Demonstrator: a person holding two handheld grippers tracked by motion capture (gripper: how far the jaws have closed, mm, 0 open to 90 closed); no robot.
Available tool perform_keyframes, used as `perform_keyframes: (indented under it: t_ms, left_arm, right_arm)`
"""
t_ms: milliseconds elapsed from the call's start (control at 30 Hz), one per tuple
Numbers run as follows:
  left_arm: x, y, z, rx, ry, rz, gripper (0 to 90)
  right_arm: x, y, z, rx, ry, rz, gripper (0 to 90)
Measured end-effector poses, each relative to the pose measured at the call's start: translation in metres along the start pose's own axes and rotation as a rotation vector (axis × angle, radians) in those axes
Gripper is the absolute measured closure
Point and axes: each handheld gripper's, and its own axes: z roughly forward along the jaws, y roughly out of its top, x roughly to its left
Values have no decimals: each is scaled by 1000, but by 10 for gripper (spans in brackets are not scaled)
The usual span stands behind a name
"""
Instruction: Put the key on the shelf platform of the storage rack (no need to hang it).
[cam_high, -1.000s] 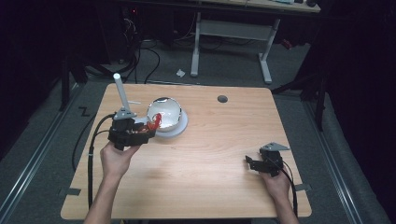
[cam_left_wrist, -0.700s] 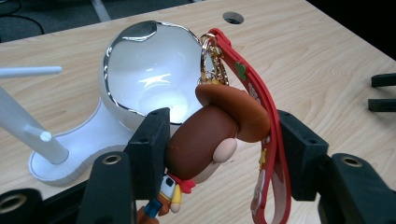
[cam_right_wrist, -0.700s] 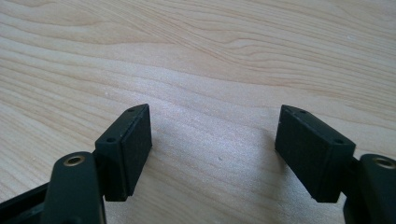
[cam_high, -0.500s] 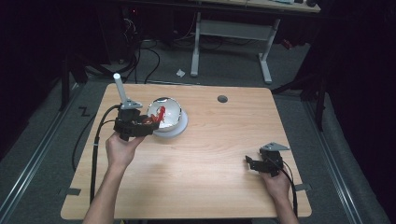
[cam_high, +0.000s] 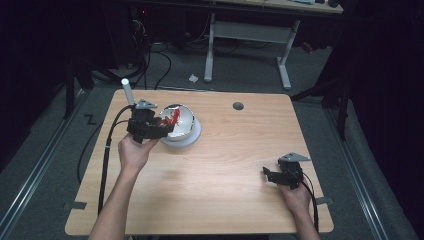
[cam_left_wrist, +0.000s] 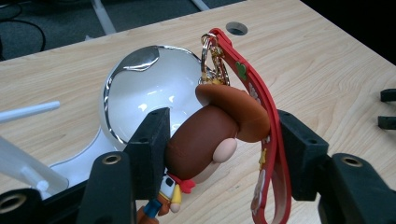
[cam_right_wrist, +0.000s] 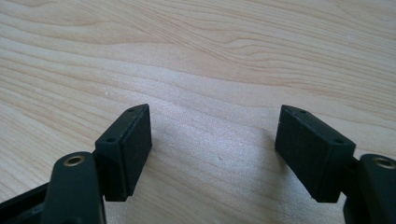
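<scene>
Our left gripper (cam_left_wrist: 219, 154) pinches the cowboy keychain (cam_left_wrist: 210, 135); the bowl (cam_left_wrist: 140, 93) lies just beyond, upper left. Our right gripper (cam_right_wrist: 215, 154) rests spread.

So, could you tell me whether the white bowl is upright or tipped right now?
Tipped. In the left gripper view, the white bowl lies on its side, with its opening facing the left gripper. The high view shows it resting on a white plate.

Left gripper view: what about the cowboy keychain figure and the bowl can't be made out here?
- Cowboy keychain figure: body below the head is cut off by the bottom edge and hidden behind the left claw.
- White bowl: its near side is hidden by the figure.
- High view: the figure is too small to tell details.
</scene>
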Motion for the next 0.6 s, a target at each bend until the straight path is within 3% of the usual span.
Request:
perform_keyframes:
  t_ms: [367, 600]
  left_arm:
    - [7, 0, 20, 15, -10, -23, 425]
    - [8, 2, 35, 40, 7, -17, 425]
  right_arm:
    - [0, 0, 0, -1, -1, 0, 271]
    - [0, 0, 0, 0, 0, 0, 271]
